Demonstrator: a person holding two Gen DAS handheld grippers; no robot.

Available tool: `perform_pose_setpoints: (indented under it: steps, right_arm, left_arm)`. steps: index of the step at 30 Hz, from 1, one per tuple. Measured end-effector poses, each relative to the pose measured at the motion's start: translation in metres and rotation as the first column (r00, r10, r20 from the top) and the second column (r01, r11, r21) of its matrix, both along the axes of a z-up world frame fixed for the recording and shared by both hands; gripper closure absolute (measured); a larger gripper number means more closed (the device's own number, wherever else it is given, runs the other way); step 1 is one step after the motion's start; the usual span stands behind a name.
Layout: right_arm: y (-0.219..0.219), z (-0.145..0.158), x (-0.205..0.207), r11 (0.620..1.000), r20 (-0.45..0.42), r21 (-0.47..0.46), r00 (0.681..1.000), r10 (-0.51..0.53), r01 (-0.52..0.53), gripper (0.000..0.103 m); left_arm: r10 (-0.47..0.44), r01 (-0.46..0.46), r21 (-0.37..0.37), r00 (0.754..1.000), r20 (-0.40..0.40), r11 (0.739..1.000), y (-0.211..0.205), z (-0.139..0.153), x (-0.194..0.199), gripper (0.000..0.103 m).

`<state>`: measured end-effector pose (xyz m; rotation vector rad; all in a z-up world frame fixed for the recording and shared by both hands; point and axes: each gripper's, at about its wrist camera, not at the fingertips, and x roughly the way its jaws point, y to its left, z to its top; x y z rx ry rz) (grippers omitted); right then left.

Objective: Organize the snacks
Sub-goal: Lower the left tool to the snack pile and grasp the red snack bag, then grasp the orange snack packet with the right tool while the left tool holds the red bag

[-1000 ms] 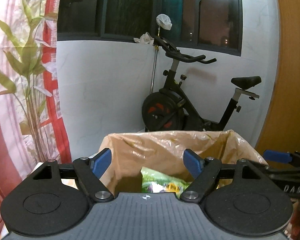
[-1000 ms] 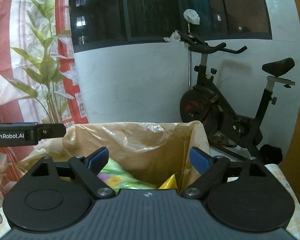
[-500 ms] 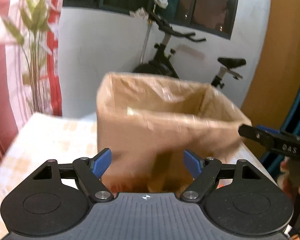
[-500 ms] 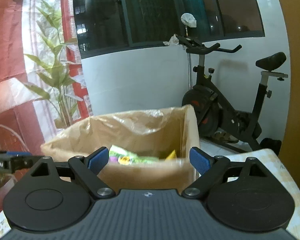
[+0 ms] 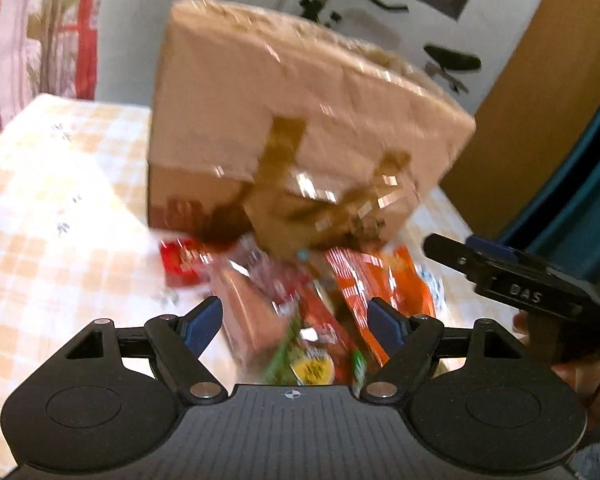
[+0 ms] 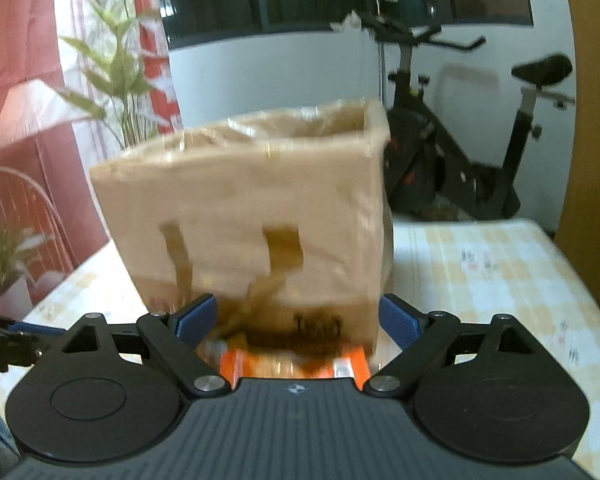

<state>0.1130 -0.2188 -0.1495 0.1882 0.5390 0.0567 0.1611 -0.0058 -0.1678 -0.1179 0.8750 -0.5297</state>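
Observation:
A brown cardboard box (image 5: 300, 120) lined with plastic stands on the checked tablecloth; it also shows in the right wrist view (image 6: 252, 216). A pile of snack packets lies in front of it: orange packets (image 5: 376, 280), a red packet (image 5: 180, 264), a brown packet (image 5: 244, 320) and a green packet (image 5: 300, 364). My left gripper (image 5: 292, 320) is open and empty above the pile. My right gripper (image 6: 296, 320) is open and empty, close to the box front, with an orange packet (image 6: 244, 364) below it. The right gripper also shows in the left wrist view (image 5: 512, 280).
The table (image 5: 52, 184) has a yellow-checked cloth; it also shows in the right wrist view (image 6: 492, 272). An exercise bike (image 6: 460, 152) stands behind the table by the white wall. A red curtain (image 6: 20, 60) and plants (image 6: 116, 80) are at the left.
Both grippers have pulled back and down from the box opening. The views went from looking into the box to its front face and the snack pile. Both stay open.

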Motion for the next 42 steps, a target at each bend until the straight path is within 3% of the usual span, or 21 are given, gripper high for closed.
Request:
perform_pose_setpoints:
  steps: [8,14,18,25,34,42]
  right_arm:
    - [0.000,-0.025,-0.011,0.999,-0.095,0.019,0.995,-0.025,0.027,0.013]
    - [0.003,-0.032,-0.009,1.000,-0.136,0.017,0.990,-0.020,0.023,0.013]
    - [0.007,-0.036,-0.007,1.000,-0.158,0.020,0.987,-0.002,0.006,0.012]
    - [0.012,-0.036,-0.006,1.000,-0.166,-0.005,0.986,0.001,-0.002,0.011]
    - [0.022,-0.036,-0.007,0.998,-0.148,-0.056,0.989,0.030,-0.038,0.007]
    - [0.037,-0.035,-0.009,0.985,-0.129,-0.137,0.988,0.084,-0.102,0.006]
  left_arm:
    - [-0.067,0.074,0.094,0.995,-0.080,0.993,-0.020,-0.024,-0.008,0.021]
    - [-0.054,0.069,0.101,0.988,-0.143,0.992,-0.019,-0.040,-0.005,0.024]
    - [-0.052,0.059,0.061,0.993,-0.104,0.996,-0.014,-0.036,-0.008,0.044]
    - [-0.031,0.031,-0.016,0.999,-0.015,0.999,-0.002,-0.011,-0.012,0.044]
    - [0.078,-0.075,-0.026,0.991,0.106,0.997,0.014,0.020,-0.012,0.044]
    - [0.173,-0.170,-0.036,0.976,0.130,0.985,0.019,0.024,-0.009,0.044]
